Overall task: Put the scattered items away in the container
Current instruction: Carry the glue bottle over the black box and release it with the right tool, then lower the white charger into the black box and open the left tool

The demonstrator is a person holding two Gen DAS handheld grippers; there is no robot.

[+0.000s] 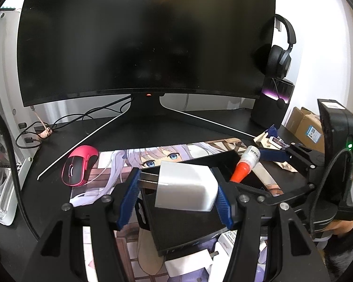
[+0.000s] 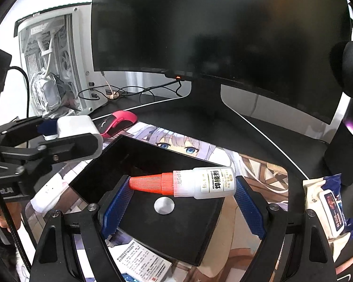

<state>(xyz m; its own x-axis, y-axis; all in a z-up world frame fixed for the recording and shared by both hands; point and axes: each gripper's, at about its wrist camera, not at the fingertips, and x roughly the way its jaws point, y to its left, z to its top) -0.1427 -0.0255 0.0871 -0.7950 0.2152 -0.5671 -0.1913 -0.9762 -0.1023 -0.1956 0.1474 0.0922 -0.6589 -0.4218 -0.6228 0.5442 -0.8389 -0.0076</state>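
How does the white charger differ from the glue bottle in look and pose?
The charger is a plain white block; the glue bottle is a labelled cylinder with an orange cap. The charger's prongs point left, the bottle lies sideways. Both are gripped above the black box.

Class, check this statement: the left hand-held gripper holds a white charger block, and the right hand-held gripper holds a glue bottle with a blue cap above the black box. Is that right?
Not quite. The glue bottle has an orange cap, not blue, as the right wrist view shows. The rest stands: the left hand-held gripper holds the white charger block, and the right hand-held gripper holds the bottle above the black box.
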